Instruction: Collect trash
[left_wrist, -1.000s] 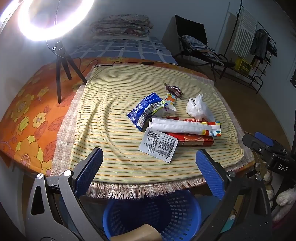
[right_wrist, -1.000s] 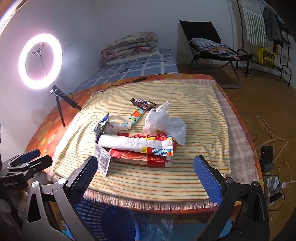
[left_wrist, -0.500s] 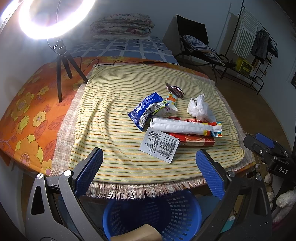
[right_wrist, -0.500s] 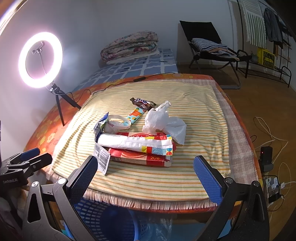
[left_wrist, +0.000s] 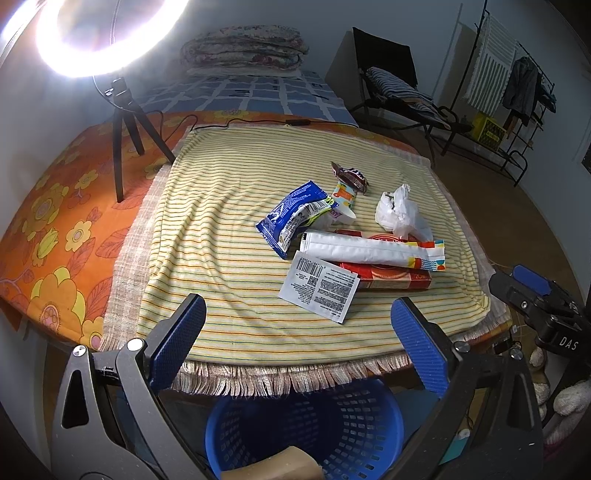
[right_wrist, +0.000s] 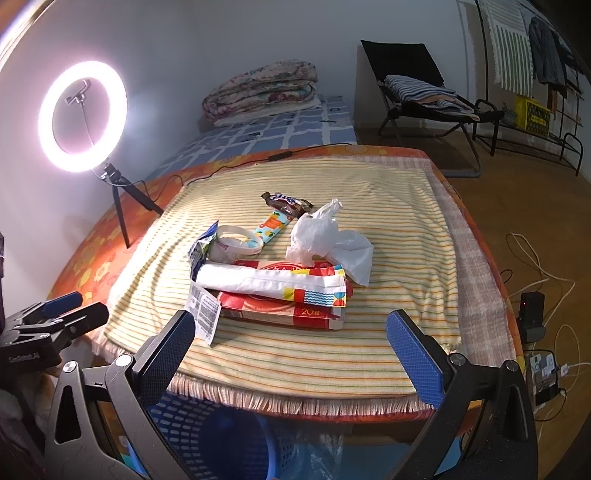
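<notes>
While we hold both tools off the near edge of the table, we list as follows.

Left gripper: jaws spread wide, nothing between the blue pads. Right gripper: jaws likewise wide apart and empty.

Blue basket: on the floor at six o'clock, directly under the left gripper and partly beneath the fringed edge of the cloth; a tan item lies inside, kind not clear.

Striped cloth: yellow, spread over an orange floral cover.

Trash, grouped on the cloth at about one o'clock from the left gripper:
- white printed sachet, nearest to us, barcode up, one corner overlapping the red box.
- red box, flat, lying crosswise.
- white pouch with a coloured patterned end, lying on top of the red box.
- blue wrapper, at eleven o'clock of the pouch, just beside it.
- crumpled white plastic bag, at one o'clock of the pouch, touching the box's far edge.
- orange-patterned strip wrapper, beyond the blue wrapper.
- brown candy wrapper, farthest, touching the strip's far end.

Ring light: lit, on a small tripod standing on the floral cover at ten o'clock.
</notes>
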